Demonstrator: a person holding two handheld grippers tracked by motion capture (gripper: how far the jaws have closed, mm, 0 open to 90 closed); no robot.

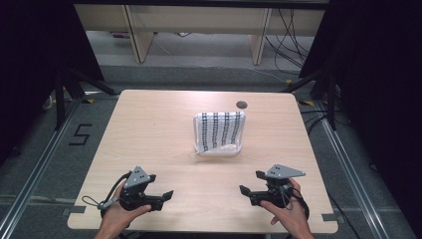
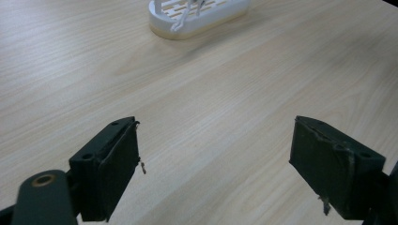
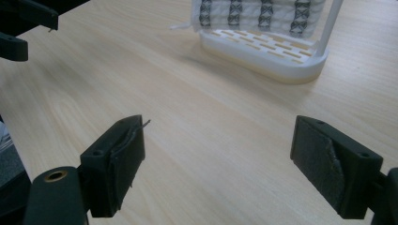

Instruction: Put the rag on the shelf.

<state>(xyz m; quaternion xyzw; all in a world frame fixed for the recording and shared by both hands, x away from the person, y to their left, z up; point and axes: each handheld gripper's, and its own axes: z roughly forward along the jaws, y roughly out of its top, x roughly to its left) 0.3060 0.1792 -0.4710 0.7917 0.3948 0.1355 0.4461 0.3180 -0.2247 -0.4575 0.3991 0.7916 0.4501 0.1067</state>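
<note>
Both grippers' fingers [image 2: 335,171] spread wide (holding nothing).

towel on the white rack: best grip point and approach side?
Probably the towel's loose lower left corner, where a bit of white fabric sticks out past the rack. Come in low from the near side with the open left gripper. The patterned cloth hangs draped over the rack's rail, so then lift up and off.

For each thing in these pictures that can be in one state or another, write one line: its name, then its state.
Left gripper: open, holding nothing, near the table's front edge.
Right gripper: open, holding nothing, near the table's front edge.
Patterned cloth: draped over the white rack, untouched.
White rack: upright on the table, apart from both grippers.
</note>
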